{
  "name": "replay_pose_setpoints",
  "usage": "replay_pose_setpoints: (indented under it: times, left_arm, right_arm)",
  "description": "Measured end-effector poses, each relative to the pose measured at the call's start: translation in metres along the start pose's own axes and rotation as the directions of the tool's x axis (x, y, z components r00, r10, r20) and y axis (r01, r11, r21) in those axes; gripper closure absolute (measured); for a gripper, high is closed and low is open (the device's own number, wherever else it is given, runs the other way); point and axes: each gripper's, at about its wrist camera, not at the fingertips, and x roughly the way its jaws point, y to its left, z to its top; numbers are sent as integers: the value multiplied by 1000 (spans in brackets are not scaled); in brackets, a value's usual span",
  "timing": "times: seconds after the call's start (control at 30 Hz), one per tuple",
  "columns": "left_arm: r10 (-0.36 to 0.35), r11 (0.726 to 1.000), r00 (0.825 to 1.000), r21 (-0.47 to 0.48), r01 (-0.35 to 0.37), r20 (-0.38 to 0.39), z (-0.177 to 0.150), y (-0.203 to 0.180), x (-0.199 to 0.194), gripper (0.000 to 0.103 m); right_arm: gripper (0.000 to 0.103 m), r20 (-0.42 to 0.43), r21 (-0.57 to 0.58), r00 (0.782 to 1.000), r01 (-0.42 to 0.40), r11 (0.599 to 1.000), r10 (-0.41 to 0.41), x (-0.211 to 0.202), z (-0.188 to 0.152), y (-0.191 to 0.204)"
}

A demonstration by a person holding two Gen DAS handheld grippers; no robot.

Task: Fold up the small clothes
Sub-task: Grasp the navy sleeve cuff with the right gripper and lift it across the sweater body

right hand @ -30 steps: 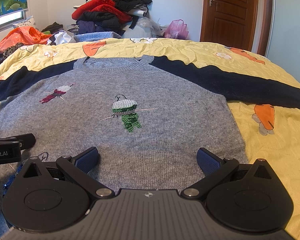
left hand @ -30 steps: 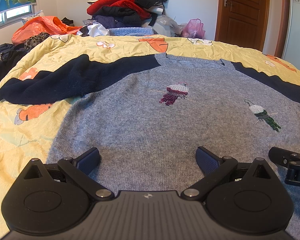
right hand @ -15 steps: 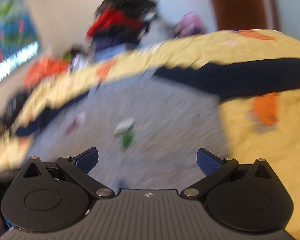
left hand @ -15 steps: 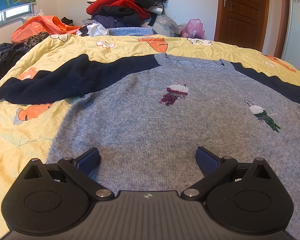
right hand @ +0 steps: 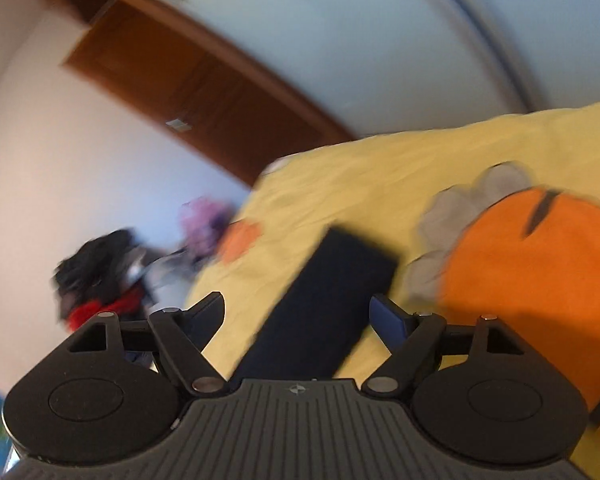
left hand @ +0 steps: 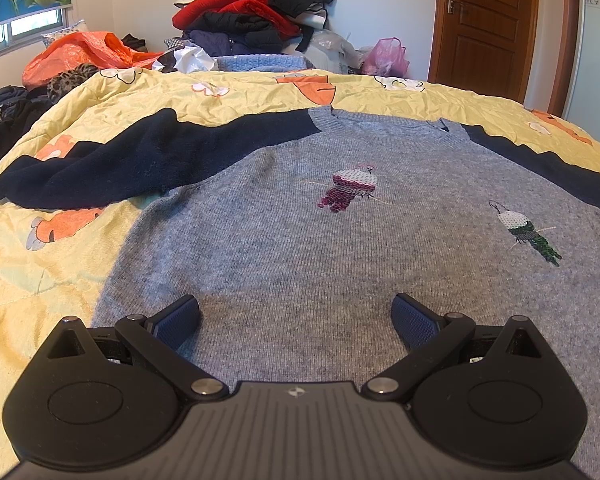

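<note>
Right wrist view is smeared with motion and tilted, yet I can make out my right gripper (right hand: pixel 296 312) with its jaws partly spread, having just been closing in, and the navy right sleeve (right hand: pixel 324 300) lying between them on the yellow bedspread (right hand: pixel 340 184); the pads do not look pressed on the cloth. Beside it sits an orange flower print (right hand: pixel 532 280). Through the left wrist camera, my left gripper (left hand: pixel 296 320) hangs with its jaws spread wide and nothing in them, low over the hem end of the grey sweater (left hand: pixel 300 248), which lies flat, front up, its navy left sleeve (left hand: pixel 100 172) stretched out and somewhat rumpled. A pile of clothes (left hand: pixel 252 12) stands well beyond the bed. As I judge it, the sleeve fold is only beginning. The risk is that I close while skewed across the sleeve and catch only one edge, or pinch the bedspread with it, so the cover drags along. Another worry: pulling the sleeve across with nothing pinning the body could slide the whole sweater and crease it.
</note>
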Motion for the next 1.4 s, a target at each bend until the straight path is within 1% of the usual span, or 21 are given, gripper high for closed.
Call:
replay_pose_setpoints:
  times: [0.1,0.27,0.33,0.4,0.43,0.53,0.6,0.67,0.73,0.83,0.9,0.97,1.0,1.07,1.13,1.17,1.2,1.23,1.3,1.33,1.4]
  left_arm:
    - [0,1000,1000,-1,0,0,0,0,0,0]
    - [0,1000,1000,0,0,0,0,0,0,0]
    - [-1,1000,1000,-1,1,0,0,0,0,0]
    - [-1,1000,1000,-2,1,0,1,0,0,0]
    - [-1,1000,1000,-3,1,0,1,0,1,0]
    - [-5,1000,1000,-7,5,0,3,0,2,0]
    - [-12,1000,1000,-13,12,2,3,2,4,0]
    - [-15,1000,1000,-18,15,4,3,2,4,0]
    - [-16,1000,1000,-19,16,4,4,2,4,0]
    - [-16,1000,1000,-18,16,4,4,2,4,0]
    - [-16,1000,1000,-17,16,4,3,3,4,0]
    - [-18,1000,1000,-18,19,4,2,3,3,0]
    - [-20,1000,1000,-18,20,5,2,4,3,0]
    - [-23,1000,1000,-20,23,5,2,4,3,0]
    - [-24,1000,1000,-20,24,6,2,5,3,0]
    - [-24,999,1000,-21,24,7,2,5,3,0]
    - [-25,999,1000,-22,25,7,2,5,2,0]
    - [-26,999,1000,-24,26,9,2,5,2,0]
    - [-38,999,999,-35,39,17,2,7,2,0]
    - [-46,998,999,-39,47,19,2,8,1,0]
    - [-45,999,999,-31,45,11,3,6,2,0]
  right_arm:
    - [26,-13,21,1000,28,999,-28,17,-5,-18]
    - [29,-8,-47,1000,22,999,-22,37,-10,-13]
    - [44,-4,-68,999,37,997,-38,47,-12,-10]
    - [86,-9,-86,997,76,993,-77,46,4,-8]
    - [91,-16,-83,995,92,992,-94,47,12,-10]
    - [90,-5,-107,995,98,989,-99,48,16,-1]
    - [90,12,-194,999,42,980,-40,37,6,26]
    - [90,-14,-320,998,-64,945,63,25,-22,67]
    - [90,-91,-432,984,-178,884,154,16,-62,109]
    - [90,-258,-466,938,-331,820,233,12,-129,158]
    - [90,-356,-468,904,-393,792,238,18,-172,182]
    - [90,-430,-485,878,-421,766,210,26,-211,199]
    - [90,-452,-492,872,-421,762,189,31,-226,203]
    - [90,-469,-506,871,-399,765,145,31,-249,204]
    - [90,-467,-534,880,-358,766,86,35,-260,199]
    - [88,-470,-525,877,-370,767,102,28,-265,194]
    - [75,-471,-509,874,-382,772,122,23,-263,190]
    - [66,-472,-485,871,-388,784,140,13,-261,187]
    - [26,-425,-435,880,-405,804,213,-12,-254,177]
    - [19,-405,-433,882,-417,800,241,-23,-252,170]
    - [16,-395,-453,881,-433,779,260,-41,-257,158]
